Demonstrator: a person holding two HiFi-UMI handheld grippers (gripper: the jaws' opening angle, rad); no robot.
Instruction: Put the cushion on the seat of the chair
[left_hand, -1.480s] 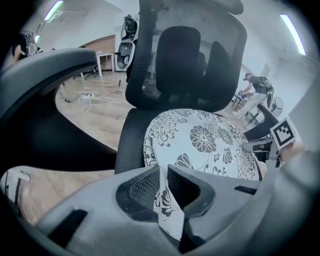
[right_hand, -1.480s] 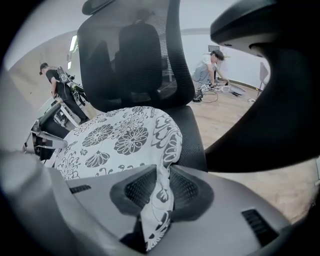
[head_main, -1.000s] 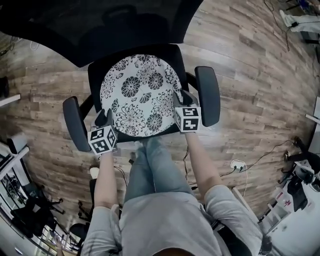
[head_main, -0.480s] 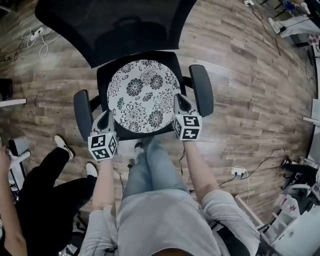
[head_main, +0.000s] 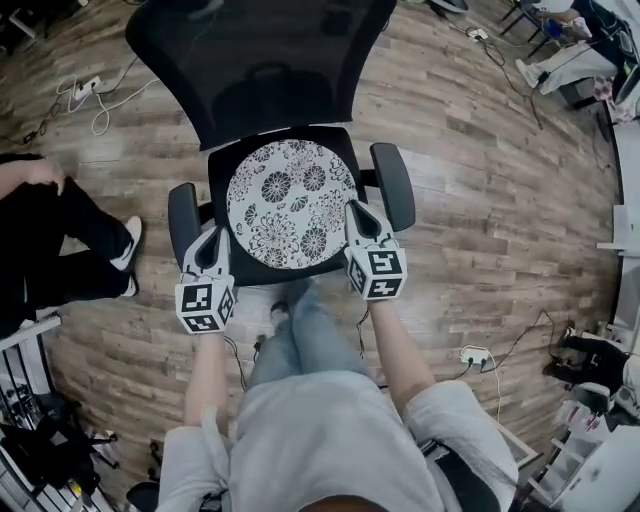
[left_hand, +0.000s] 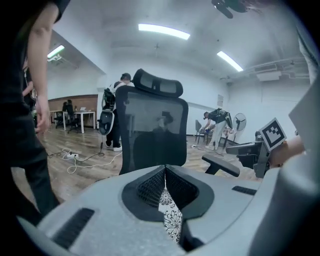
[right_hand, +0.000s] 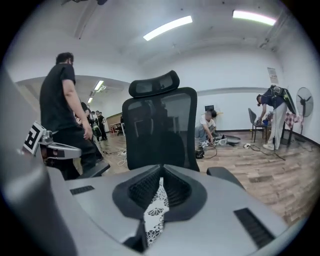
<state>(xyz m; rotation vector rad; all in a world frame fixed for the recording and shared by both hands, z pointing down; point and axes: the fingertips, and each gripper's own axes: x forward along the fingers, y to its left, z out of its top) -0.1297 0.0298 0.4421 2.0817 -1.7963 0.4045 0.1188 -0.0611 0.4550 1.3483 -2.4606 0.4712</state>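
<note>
Cushion (head_main: 290, 203) down, grips not yet released

Lying flat on seat (head_main: 218, 165) of chair (head_main: 255, 60), between the armrests. Clamped at near edge by left gripper (head_main: 213, 243) and right gripper (head_main: 359, 213), fabric pinched in both. Placement judged nearly done; next calls for opening both and withdrawing. Versus half a second earlier: same hold, chair framed smaller.

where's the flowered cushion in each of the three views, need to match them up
Head view: the cushion lies upper centre, on the chair seat.
Left gripper view: a narrow flowered strip, low centre, pinched in the left gripper.
Right gripper view: a similar strip, low centre, pinched in the right gripper.
Shared landmark: the black mesh backrest, beyond the cushion in all three.
</note>
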